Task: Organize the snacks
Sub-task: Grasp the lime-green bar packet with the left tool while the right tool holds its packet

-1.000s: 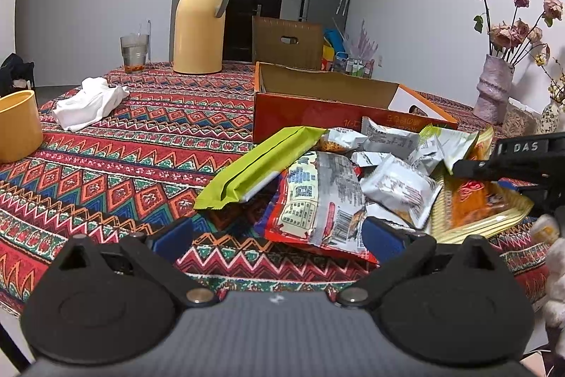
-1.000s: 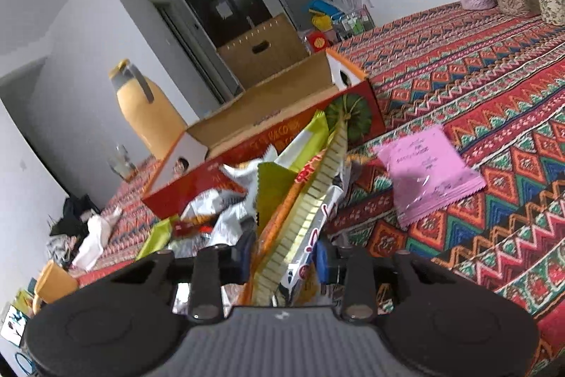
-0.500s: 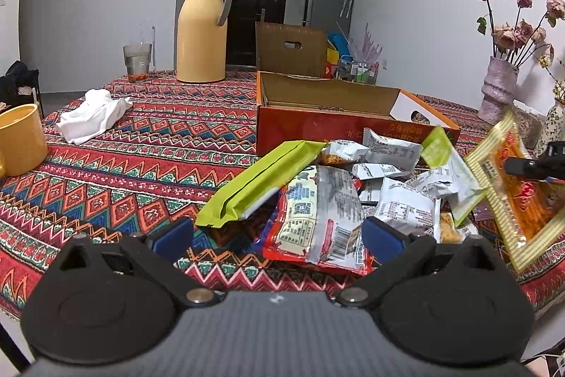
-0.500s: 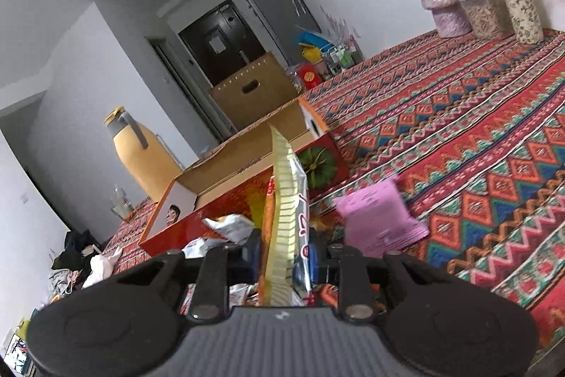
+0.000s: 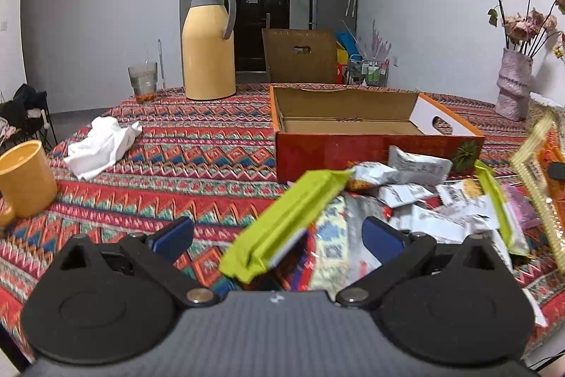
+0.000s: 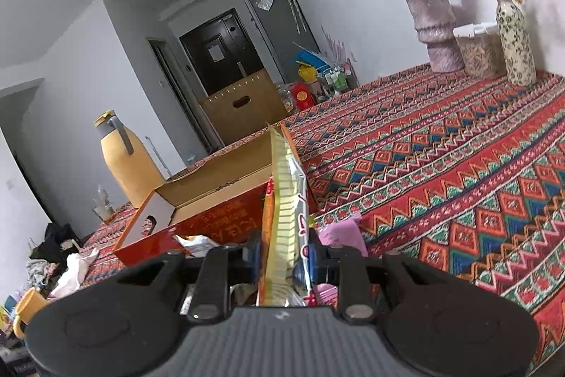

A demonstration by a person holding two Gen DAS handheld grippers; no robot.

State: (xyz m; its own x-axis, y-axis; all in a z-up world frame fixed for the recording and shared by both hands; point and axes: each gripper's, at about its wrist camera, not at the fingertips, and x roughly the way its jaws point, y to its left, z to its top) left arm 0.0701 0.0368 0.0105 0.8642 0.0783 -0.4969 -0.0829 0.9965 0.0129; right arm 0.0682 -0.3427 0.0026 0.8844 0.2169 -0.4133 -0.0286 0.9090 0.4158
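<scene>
R gripper (image 6: 284, 258) pinches 1 yellow-orange snack packet (image 6: 284, 218) edge-on, lifted off the table, near side of the box. L gripper (image 5: 277, 235) spread wide, nothing held, 1 lime-green packet (image 5: 282, 221) lying between its fingers. Beyond: pile of silver-white packets (image 5: 416, 189), 1 pink packet (image 6: 340, 232). 1 red cardboard box (image 5: 353, 151), open. Far: 1 yellow thermos (image 5: 208, 45), 2 vases (image 6: 436, 27).

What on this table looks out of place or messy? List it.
Snack packets lie heaped loose before the open, bare box instead of inside. A crumpled white cloth lies on the tablecloth. Nothing looks spilled or torn.
</scene>
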